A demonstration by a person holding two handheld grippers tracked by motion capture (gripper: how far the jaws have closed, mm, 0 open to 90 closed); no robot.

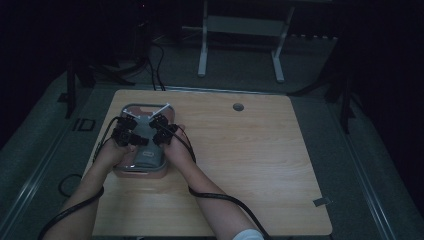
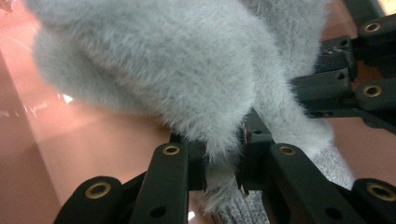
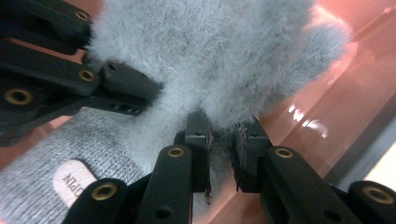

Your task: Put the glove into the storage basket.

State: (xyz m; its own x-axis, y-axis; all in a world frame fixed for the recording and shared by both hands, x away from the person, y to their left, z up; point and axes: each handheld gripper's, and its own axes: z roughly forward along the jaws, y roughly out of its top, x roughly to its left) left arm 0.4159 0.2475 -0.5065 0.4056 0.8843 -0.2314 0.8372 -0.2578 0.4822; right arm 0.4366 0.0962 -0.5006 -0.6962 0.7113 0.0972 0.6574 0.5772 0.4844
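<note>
Both pairs of jaws are clenched on a fluffy grey garment [image 2: 187, 70]. In the left gripper view, the left gripper [image 2: 223, 161] is seen pinching a fold of the fuzzy fabric between its two black jaws, with pile bulging out above and below the pads. In the right gripper view, the right gripper [image 3: 223, 154] is likewise closed on a tuft of the same fabric, a thin strip of fuzz being squeezed between the pads. No earlier picture is at hand, so nothing is said of jaw motion.

The garment is held inside a pink tray [image 1: 131, 171], whose glossy salmon floor and wall are seen behind the fabric in both gripper views. A flat-knit grey part with a small pale label [image 3: 74, 182] is seen at the lower left of the right gripper view; the printing on it cannot be read in full. In each gripper view the other gripper is seen close by, gripping the same garment from the side.

In the high view, the two hands are brought together over the tray, which sits near the left edge of the wooden table [image 1: 250, 160]. The grippers are angled toward each other, almost touching, and their cables are trailed back along the forearms.
</note>
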